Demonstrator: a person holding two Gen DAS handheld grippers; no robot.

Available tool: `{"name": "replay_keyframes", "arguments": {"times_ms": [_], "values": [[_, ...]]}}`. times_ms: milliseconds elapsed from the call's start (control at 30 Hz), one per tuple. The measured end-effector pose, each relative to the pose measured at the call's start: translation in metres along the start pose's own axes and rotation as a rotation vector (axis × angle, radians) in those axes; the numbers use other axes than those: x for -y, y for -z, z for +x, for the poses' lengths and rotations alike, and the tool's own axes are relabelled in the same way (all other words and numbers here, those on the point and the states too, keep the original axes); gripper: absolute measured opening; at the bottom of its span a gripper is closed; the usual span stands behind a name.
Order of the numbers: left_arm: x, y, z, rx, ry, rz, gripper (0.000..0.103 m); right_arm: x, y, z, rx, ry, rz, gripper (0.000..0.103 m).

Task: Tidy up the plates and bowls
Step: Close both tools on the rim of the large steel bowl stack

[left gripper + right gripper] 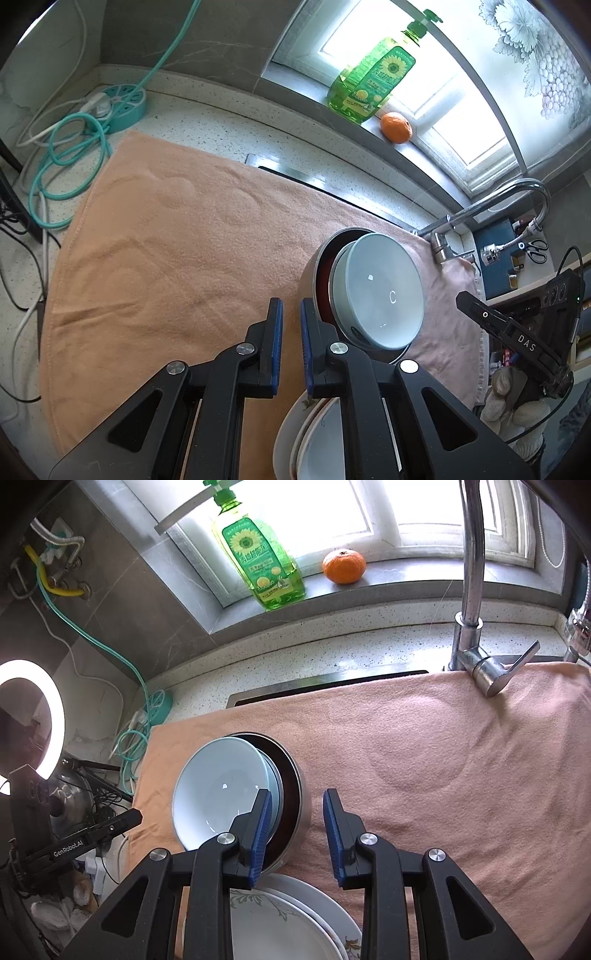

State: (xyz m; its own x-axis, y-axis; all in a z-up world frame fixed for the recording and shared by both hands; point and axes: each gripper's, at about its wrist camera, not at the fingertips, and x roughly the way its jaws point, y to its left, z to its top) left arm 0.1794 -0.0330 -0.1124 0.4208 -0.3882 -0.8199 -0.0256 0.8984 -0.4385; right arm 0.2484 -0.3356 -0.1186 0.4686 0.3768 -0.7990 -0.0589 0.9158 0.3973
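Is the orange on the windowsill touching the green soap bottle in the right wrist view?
No, the orange sits apart from the green soap bottle, with bare windowsill between them.

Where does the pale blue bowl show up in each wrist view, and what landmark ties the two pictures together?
Left wrist view: the pale blue bowl sits right of centre, tilted inside a metal bowl, just beyond the left gripper.
Right wrist view: the same bowl lies left of centre, partly behind the right gripper.
Shared landmark: the orange on the windowsill beside the green soap bottle.

Plate stack (280, 923) cut off by bottom edge.
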Motion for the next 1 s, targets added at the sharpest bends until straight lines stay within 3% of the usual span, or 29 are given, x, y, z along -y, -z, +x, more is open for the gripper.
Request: {"name": "replay_keyframes", "arguments": {"times_ms": [133,367,800,1000], "values": [[0.000,0.003,0.000,0.006,0.007,-0.013,0.008,0.007,0.005,-0.009,0.053,-0.009,0.010,0.032],[-0.001,0.004,0.010,-0.014,0.019,-0.034,0.008,0.016,0.008,-0.008,0.043,0.034,0.027,0.032],[0.014,-0.002,0.028,-0.025,0.005,0.011,0.008,0.010,0.000,0.035,-0.055,0.024,-0.020,0.031],[0.016,-0.005,0.034,-0.028,-0.014,0.037,0.008,0.013,0.001,0.045,-0.068,0.022,-0.001,0.023]]}}
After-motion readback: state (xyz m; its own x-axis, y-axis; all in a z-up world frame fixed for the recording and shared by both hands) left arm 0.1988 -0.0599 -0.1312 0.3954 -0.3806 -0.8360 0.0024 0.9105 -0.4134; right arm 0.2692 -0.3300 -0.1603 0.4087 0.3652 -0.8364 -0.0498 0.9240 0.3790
